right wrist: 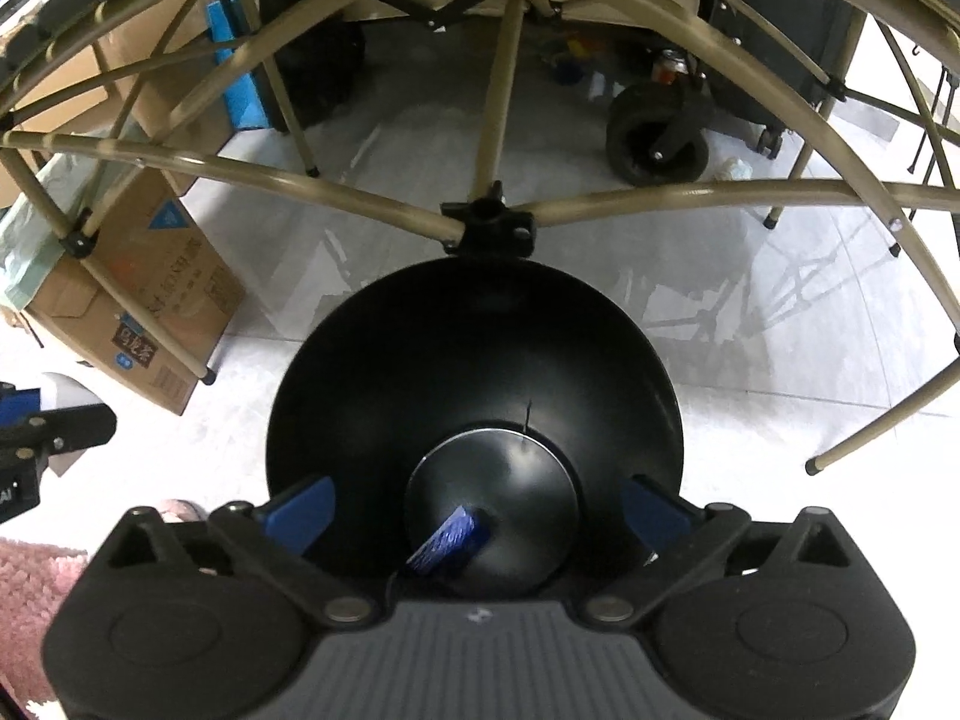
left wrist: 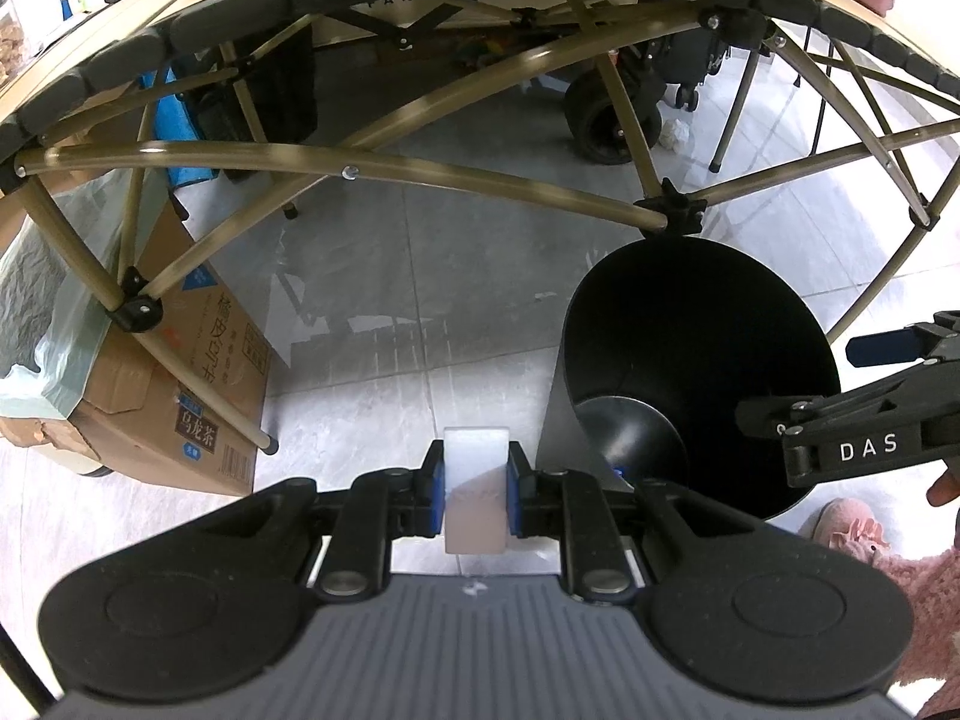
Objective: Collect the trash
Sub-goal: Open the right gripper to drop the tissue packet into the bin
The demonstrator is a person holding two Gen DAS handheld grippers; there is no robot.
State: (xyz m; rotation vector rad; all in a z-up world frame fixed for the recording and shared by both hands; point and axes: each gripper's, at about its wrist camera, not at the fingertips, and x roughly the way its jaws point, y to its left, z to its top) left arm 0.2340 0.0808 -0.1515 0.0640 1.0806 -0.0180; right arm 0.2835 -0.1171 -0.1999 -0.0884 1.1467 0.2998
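Pinching a pale, translucent block [left wrist: 476, 489] between its blue pads, the left gripper [left wrist: 476, 480] holds the piece upright and well above the tiled floor [left wrist: 420, 300], with the black bin [left wrist: 702, 372] off to its right and slightly ahead, so the load can presumably be swung sideways over the opening. What the block is made of is hard to tell through the fisheye; it may be a plastic or foam scrap. The right gripper [right wrist: 477, 507] hangs directly over the bin's mouth with its fingers [right wrist: 306, 507] spread wide and nothing between them, and below the gap, on the bin's round bottom, lies a small blue wrapper [right wrist: 447, 543], a placement that reads as a drop already made there. Ahead of both claws stands the folding table frame [right wrist: 486, 222], one of its black joints just beyond the bin's far rim, which likely explains why the bin is approached from the near side. Far to the left of the left claw sits a cardboard box [left wrist: 180, 396] lined with a pale green bag [left wrist: 54, 324].
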